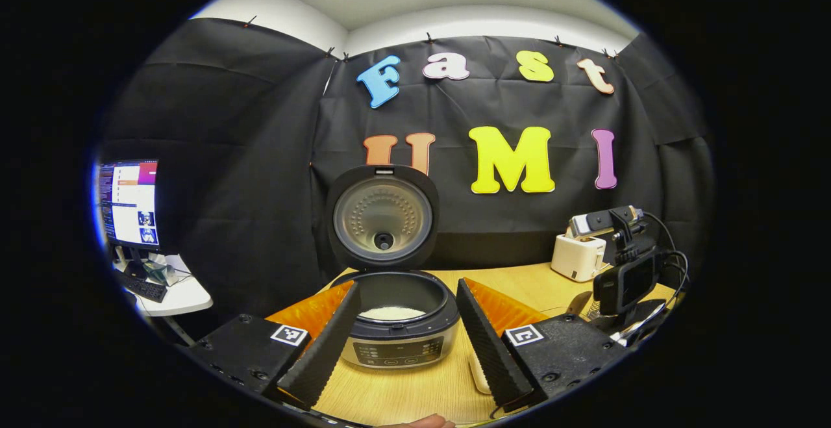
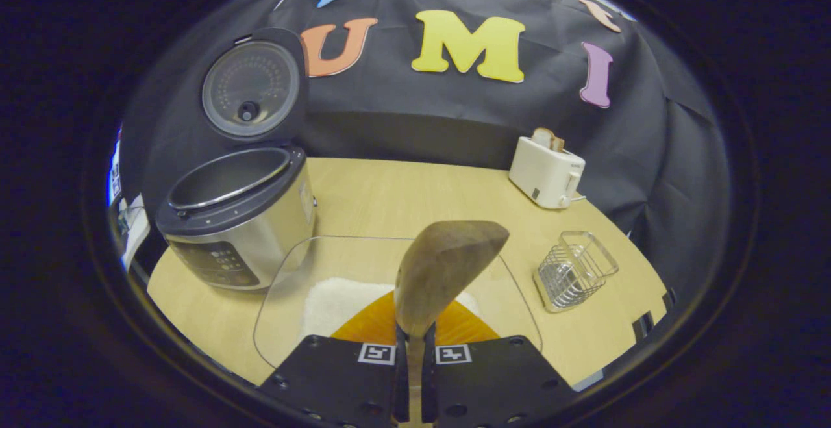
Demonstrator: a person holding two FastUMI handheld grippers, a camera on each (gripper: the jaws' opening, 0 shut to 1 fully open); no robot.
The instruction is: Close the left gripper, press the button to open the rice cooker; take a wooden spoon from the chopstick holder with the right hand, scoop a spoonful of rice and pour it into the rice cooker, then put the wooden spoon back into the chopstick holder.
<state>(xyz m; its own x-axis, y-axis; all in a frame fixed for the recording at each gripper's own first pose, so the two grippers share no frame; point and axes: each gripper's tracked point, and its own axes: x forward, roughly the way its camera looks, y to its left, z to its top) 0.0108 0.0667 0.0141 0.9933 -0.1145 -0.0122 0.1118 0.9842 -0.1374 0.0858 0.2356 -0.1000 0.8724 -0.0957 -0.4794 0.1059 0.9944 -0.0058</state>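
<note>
Wooden spoon (image 2: 441,272): handle clamped between closed right gripper (image 2: 410,376) fingers, bowl above clear rice container (image 2: 285,285). Rice cooker (image 1: 396,324): lid up, rice inside; panel text illegible. Left gripper (image 1: 406,337): fingers spread. Chopstick holder (image 2: 574,269) on desk (image 2: 402,194).

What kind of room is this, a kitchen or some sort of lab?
Probably a mock kitchen in a recording booth, not a real one. A rice cooker, a toaster and a wire chopstick holder sit on a wooden table, while a computer monitor glows off to one side.
</note>
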